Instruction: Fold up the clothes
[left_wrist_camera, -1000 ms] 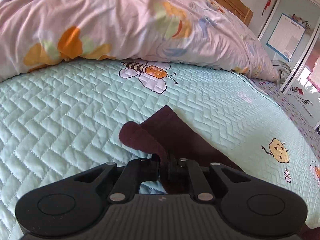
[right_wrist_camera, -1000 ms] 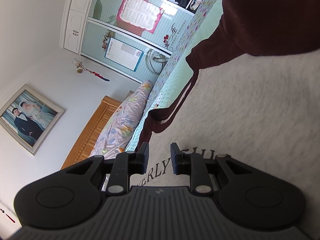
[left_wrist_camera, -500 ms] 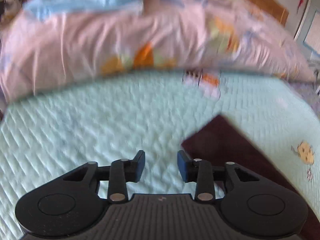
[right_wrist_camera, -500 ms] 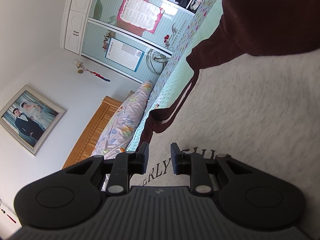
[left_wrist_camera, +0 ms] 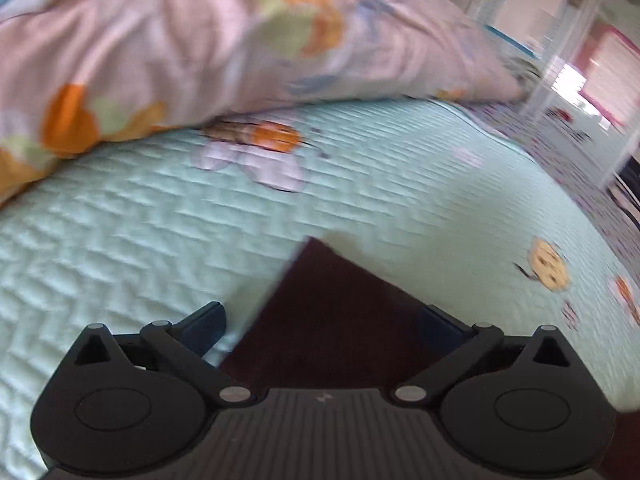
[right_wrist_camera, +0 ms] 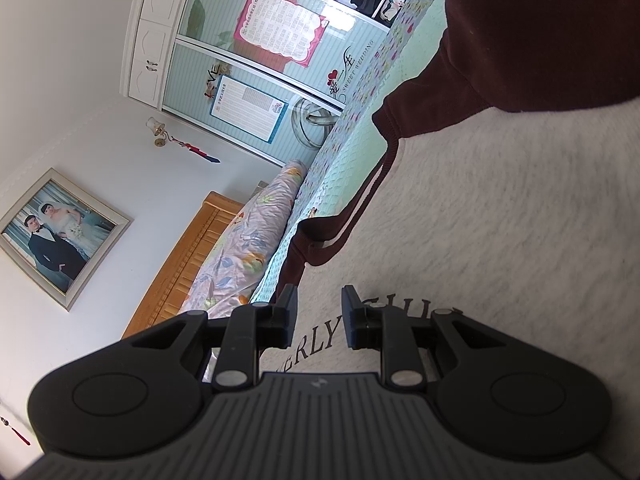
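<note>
One garment, a sweatshirt with a pale fleecy body and maroon sleeves, lies spread on the bed. In the right wrist view its light front fills the lower right, with dark printed lettering showing just past the fingers, and a maroon sleeve folded across the top of it. A maroon striped cuff rests at the garment's edge, against the mint quilted bedspread.

In the left wrist view a flat maroon corner of cloth lies on that bedspread, pointing away from the camera. The left gripper hovers over it with its jaws opening wide; the cloth sits between the fingers but neither pad presses on it, so it is released. This view is blurred.

The right gripper lies low over the pale front, its jaws partly apart. No fabric is seen pinched between the pads, and they appear to grip nothing.

Beyond the cloth a bee motif is stitched into the bedspread, and a rolled floral duvet runs along the far side. A wooden headboard, a framed portrait and a wardrobe with glazed doors stand behind.
</note>
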Available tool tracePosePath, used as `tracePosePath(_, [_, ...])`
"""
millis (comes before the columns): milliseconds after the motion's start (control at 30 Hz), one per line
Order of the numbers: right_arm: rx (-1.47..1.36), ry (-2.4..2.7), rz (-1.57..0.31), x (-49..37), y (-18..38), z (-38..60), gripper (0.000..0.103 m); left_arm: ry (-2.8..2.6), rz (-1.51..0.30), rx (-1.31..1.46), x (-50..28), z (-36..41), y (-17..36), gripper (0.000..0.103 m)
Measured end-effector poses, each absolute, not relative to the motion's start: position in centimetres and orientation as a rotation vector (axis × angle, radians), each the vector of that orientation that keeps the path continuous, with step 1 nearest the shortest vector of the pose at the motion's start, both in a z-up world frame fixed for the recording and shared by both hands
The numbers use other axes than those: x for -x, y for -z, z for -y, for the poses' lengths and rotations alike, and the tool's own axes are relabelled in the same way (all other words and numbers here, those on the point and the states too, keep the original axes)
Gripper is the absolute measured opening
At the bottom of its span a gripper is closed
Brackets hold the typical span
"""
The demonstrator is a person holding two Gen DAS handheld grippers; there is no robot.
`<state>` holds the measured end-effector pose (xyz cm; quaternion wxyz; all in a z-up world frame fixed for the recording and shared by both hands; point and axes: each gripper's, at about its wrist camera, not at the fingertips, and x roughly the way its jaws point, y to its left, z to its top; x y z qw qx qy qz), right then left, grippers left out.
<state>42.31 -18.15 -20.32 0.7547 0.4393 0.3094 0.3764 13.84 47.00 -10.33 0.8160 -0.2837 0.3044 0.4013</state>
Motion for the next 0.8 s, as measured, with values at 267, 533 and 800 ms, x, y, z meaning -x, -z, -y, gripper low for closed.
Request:
tracePosePath(267, [-0.96, -0.822, -0.674, -42.3, 20.4, 18.2, 0.026, -1.247, -0.747, 0.286, -13.4, -43.2, 8.9, 0.0])
tracePosePath(533, [-0.962, -0.824, -0.673, -42.2, 20.7, 18.0, 0.026, -1.282, -0.578, 0.323, -11.5, -39.6, 7.3, 0.023])
tracePosePath(800, [-0.965, -0.826, -0.672, -42.4, 20.8, 18.0, 0.027, -0.483, -0.558, 0.223, -22.3, -26.7, 6.2, 0.08])
